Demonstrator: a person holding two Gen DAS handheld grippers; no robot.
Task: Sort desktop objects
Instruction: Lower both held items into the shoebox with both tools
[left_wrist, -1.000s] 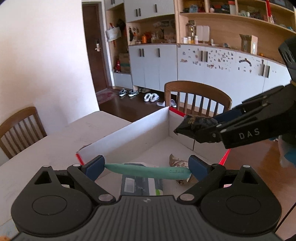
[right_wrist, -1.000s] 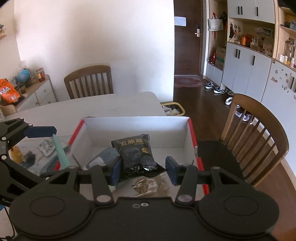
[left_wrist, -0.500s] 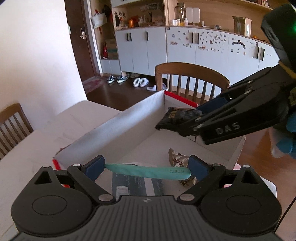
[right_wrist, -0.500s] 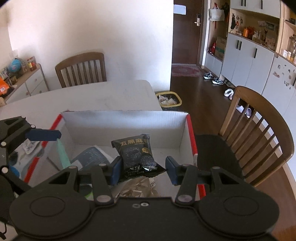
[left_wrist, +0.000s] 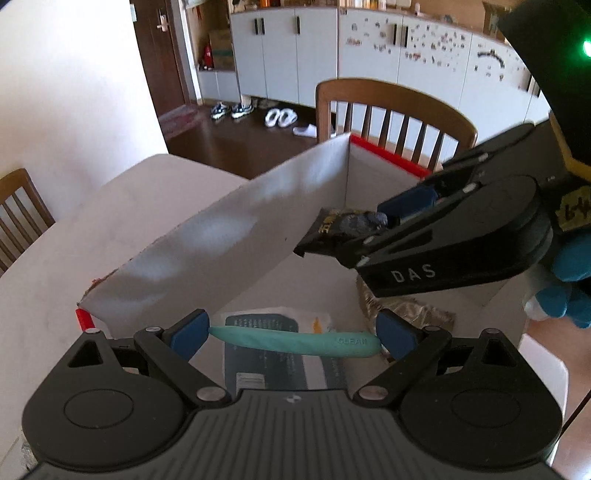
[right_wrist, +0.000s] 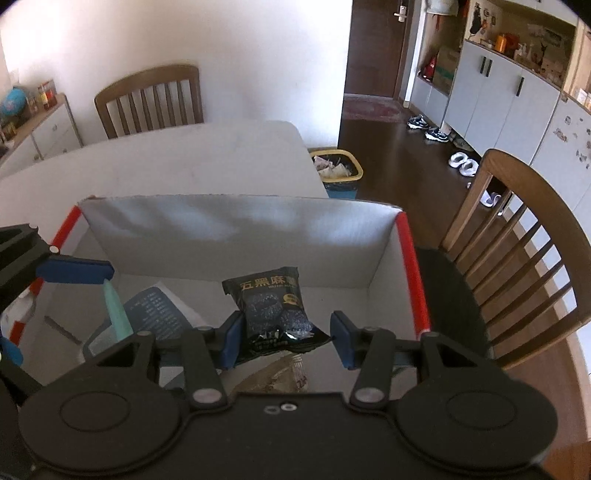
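Over the open cardboard box (right_wrist: 236, 240) on the counter (left_wrist: 110, 206), both grippers carry loads. Left gripper (left_wrist: 291, 338) is clamped on a teal stick (left_wrist: 295, 341) held crosswise; right gripper (right_wrist: 284, 339) grips a black snack packet (right_wrist: 275, 310). Two flat packets already lie in the box, so sorting looks partly done; neither held item is released yet.

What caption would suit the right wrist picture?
Right hand-held gripper holding a black snack packet over a white cardboard box on the table.
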